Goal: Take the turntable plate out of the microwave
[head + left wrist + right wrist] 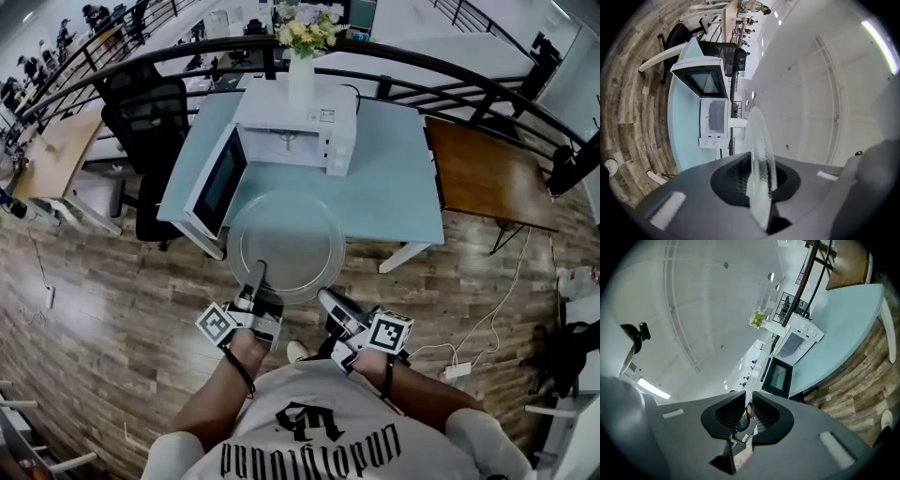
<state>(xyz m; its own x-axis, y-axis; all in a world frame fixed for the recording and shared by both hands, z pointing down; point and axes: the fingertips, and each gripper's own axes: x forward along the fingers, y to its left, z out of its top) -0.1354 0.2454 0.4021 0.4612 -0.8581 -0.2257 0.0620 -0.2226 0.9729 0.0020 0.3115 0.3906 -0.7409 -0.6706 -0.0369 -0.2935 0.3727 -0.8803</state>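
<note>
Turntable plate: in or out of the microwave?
Out. The turntable plate is in front of the open microwave, its rim clamped in the left gripper.

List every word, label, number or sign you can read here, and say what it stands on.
Nothing reads clearly enough to quote.
Shirt: gothic lettering, seen upside down, not legible.
Label on the microwave: too small to read.
Left marker cube and right marker cube: square patterns only, no letters.
</note>
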